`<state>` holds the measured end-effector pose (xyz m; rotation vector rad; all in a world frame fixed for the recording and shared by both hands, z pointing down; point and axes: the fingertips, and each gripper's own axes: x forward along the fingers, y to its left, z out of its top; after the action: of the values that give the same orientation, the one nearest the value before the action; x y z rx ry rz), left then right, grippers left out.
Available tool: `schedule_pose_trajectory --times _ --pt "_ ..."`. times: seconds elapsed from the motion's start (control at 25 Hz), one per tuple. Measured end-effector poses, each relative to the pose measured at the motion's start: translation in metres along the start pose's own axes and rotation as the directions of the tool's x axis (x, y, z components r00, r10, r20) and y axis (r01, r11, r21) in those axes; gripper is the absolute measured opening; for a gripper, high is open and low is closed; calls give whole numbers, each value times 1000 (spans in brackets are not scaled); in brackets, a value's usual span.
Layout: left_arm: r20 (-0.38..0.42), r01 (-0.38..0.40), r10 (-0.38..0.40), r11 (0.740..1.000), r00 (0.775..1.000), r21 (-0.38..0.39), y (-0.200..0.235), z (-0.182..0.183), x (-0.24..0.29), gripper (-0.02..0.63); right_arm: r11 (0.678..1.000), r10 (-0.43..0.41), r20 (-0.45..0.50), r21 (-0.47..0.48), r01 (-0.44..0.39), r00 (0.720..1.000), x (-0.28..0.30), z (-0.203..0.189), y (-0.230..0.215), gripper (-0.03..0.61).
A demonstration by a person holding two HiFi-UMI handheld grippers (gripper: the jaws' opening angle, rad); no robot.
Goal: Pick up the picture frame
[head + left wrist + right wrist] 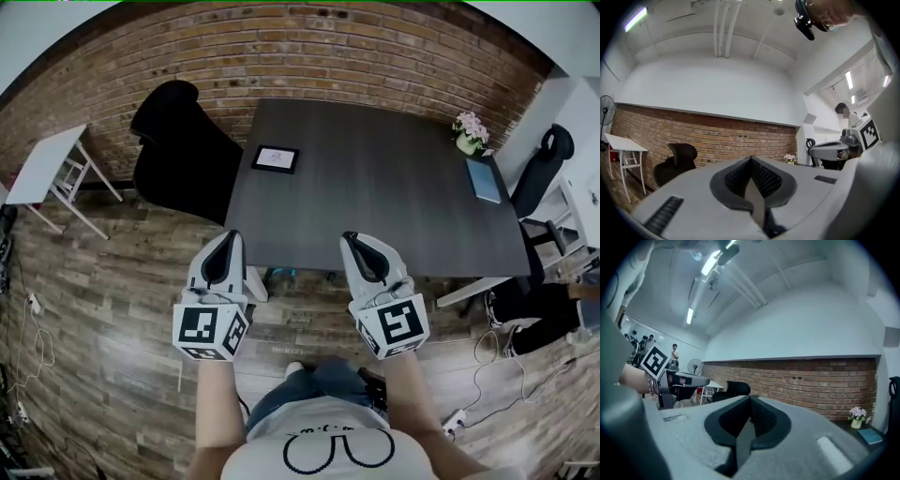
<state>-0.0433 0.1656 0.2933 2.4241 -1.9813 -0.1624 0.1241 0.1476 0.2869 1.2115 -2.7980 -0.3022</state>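
Both jaws stand pressed together and empty. Left gripper [226, 246] and right gripper [356, 244] hang side by side, short of the near edge of the table [394, 216]. I find the picture frame [275, 158] near the far left corner, well apart from either, seemingly lying flat.

Risks, in my judgement:
- Arriving with jaws unopened would shove it.
- A flat frame offers little edge, so pads may skid.
- The office chair [178, 141] crowds that corner.

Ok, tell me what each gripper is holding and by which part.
Nothing is held. The left gripper and the right gripper are both shut with nothing between the jaws; the picture frame lies on the table, apart from both.
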Motion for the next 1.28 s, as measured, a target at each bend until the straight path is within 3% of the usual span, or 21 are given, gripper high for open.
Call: schedule_pose_trajectory --times 0.52,0.72,1.04,1.28 --pt "-98 -34 28 998 995 -59 76 -32 90 -2 999 -2 -11 44 2 1000 108 -25 -38 3" --pt "-126 -13 10 1000 992 -24 102 -40 151 -2 996 -11 -15 87 12 1000 166 -42 -70 3" --pt "-224 5 -19 998 974 -63 139 -67 254 -2 991 17 -53 130 -9 998 259 -68 -123 3" --pt "-288 -33 2 994 958 -104 164 -90 307 -2 987 46 -98 159 -30 994 305 -93 -150 3"
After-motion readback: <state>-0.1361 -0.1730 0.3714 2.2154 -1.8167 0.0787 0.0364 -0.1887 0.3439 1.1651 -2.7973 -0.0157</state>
